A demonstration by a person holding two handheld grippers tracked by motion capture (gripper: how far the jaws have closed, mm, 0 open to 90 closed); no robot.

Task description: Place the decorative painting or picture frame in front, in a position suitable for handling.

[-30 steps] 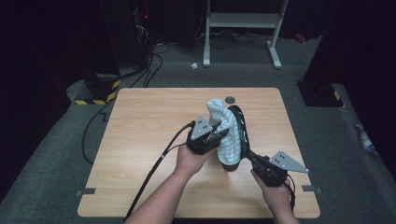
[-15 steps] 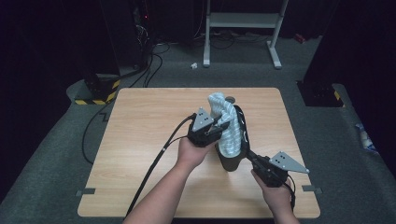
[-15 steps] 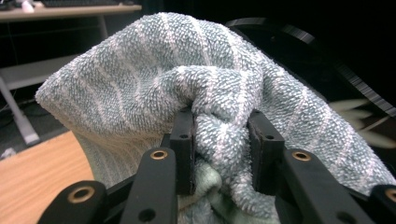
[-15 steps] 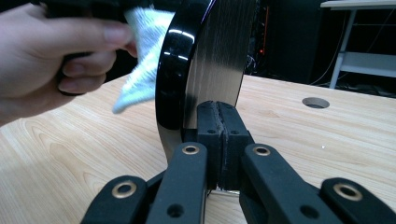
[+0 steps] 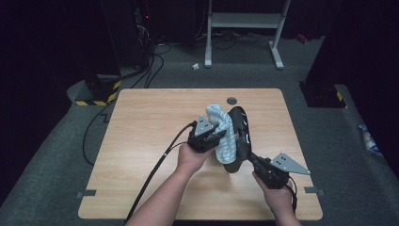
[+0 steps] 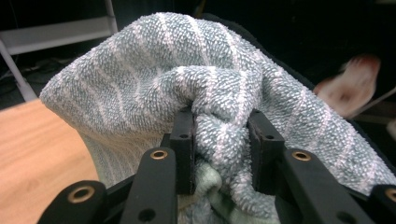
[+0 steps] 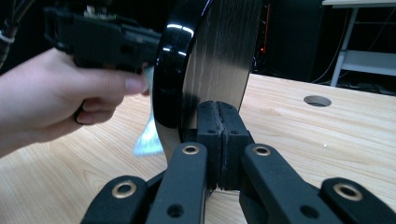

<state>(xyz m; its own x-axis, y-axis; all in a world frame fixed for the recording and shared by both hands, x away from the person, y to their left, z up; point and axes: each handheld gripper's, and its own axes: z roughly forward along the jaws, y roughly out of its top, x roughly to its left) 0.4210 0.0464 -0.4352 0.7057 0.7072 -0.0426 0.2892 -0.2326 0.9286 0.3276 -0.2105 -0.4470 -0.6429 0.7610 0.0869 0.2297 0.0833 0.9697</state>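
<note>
Bare table [image 5: 141, 141] lies open left of the upright black plate [image 5: 240, 136] (towel [image 5: 221, 127] bunched against it); a small hole [image 5: 231, 100] sits behind.

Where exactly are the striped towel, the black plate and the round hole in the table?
striped towel [image 6: 140, 88], left gripper view, on the bunched terry cloth above the fingers.
black plate [image 7: 219, 56], right gripper view, on its matte face.
round hole [image 5: 231, 100], high view, on its dark middle, near the table's far edge.

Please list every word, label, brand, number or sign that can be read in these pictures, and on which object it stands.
None can be read: the striped towel, the black plate, the wooden table and both tongs carry no visible writing.
The yellow-black hazard stripes on the floor stand are a pattern, not words.
</note>
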